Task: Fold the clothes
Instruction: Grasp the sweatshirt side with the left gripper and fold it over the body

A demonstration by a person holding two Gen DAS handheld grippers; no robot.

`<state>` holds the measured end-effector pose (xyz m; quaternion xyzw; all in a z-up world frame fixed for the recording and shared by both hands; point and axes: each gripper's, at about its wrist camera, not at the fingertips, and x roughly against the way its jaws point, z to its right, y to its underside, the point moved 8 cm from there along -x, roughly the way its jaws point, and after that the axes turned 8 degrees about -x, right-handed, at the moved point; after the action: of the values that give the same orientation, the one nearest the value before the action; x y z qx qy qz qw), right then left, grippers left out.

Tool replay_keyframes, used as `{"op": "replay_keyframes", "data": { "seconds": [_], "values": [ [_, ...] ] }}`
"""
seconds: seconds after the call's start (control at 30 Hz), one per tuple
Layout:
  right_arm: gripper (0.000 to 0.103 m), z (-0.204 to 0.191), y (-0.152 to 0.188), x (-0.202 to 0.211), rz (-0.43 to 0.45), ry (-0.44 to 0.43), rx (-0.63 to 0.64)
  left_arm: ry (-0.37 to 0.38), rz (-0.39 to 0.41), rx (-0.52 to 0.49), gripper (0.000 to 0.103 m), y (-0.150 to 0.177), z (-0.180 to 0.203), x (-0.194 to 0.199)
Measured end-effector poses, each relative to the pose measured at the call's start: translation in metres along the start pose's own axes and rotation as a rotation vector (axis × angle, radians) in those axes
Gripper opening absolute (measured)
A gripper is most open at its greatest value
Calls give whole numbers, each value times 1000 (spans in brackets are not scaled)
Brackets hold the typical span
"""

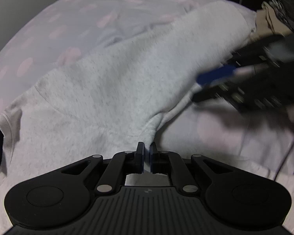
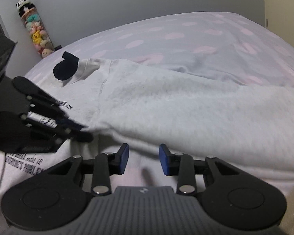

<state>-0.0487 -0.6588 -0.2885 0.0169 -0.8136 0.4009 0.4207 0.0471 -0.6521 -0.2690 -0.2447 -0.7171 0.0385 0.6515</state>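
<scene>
Your left tongs (image 1: 146,152) are pinched shut on a bunched fold of the grey sweatshirt (image 1: 111,90), with the cloth drawn up into a peak between the blue pads. The sweatshirt lies spread across the bed (image 2: 196,37), on a pale sheet with pink spots. Its printed dark lettering (image 2: 25,164) shows low on the left of the right wrist view, partly hidden behind your left tongs.

Your right tongs (image 2: 143,161) stand partly open just over the sweatshirt's near edge, and nothing is between the pads (image 2: 124,160). In the left wrist view the right tongs appear blurred at the right, close to the folded-over edge of the cloth.

A small dark sock (image 2: 65,68) rests at the far corner of the sweatshirt, overlapping its ribbed hem. Against the wall beyond the bed stands a clear tube (image 2: 36,29) stacked full of small plush toys, a panda at the top.
</scene>
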Motion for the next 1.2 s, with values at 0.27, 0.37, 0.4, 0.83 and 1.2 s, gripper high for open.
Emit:
{"op": "replay_keyframes", "data": {
  "seconds": [0.27,0.37,0.4,0.83,1.2],
  "values": [
    [10,44,-8,-22,-55,109,-164,27,-5,56,3,4,-2,-16],
    [33,47,-11,-2,-48,90,-210,32,14,78,3,4,-3,-16],
    [45,49,-13,8,-36,75,-232,36,17,86,3,4,-3,-16],
    [52,249,-54,127,69,412,-669,43,-27,130,3,0,-8,-24],
    [46,310,-44,81,-24,422,-718,43,-49,137,3,1,-10,-25]
  ]
}}
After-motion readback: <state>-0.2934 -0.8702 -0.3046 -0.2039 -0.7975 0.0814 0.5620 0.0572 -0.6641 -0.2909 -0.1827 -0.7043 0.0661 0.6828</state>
